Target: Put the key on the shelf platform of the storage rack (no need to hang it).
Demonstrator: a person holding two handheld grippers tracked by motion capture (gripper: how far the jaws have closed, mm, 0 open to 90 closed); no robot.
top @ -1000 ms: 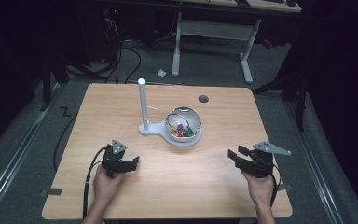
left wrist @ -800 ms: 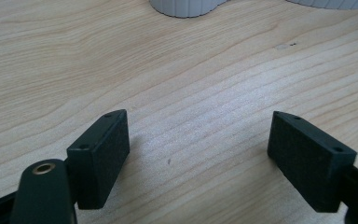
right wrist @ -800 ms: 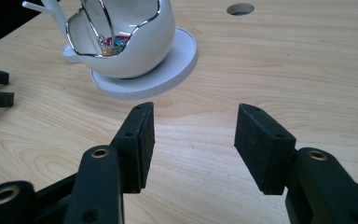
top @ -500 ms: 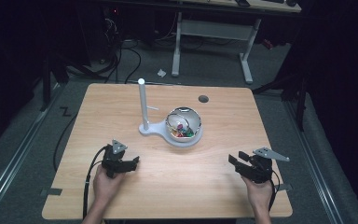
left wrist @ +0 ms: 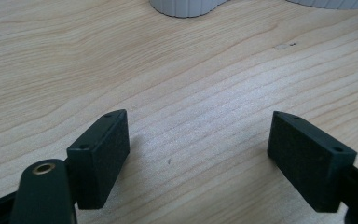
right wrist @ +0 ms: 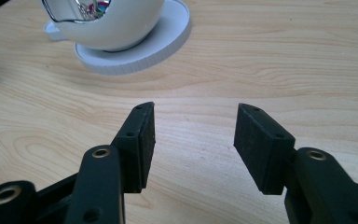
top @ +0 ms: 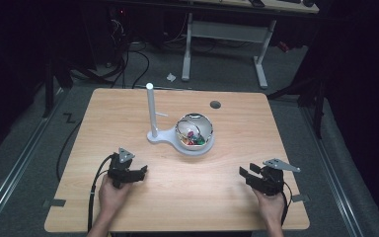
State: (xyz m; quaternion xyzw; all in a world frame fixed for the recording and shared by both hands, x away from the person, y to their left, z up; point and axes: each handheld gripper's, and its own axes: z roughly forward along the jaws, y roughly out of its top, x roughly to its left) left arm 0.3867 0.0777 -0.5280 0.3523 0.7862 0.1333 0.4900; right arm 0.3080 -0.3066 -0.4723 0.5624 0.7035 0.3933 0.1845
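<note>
Resting low on the table (top: 128, 106), the left gripper (top: 137, 174) and right gripper (top: 250, 175) gape empty; a hasty reach may tip the bowl (top: 194, 132) off its stand (top: 159, 138).

Both held low — left gripper (top: 140, 173) and right gripper (top: 246, 174), jaws apart.

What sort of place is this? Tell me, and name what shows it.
Probably a lab or workshop set up for recording handling tasks, not a home. A bare wooden table stands on grey carpet among loose cables, a height-adjustable desk frame stands behind it, and the person holds a left gripper and right gripper.
</note>
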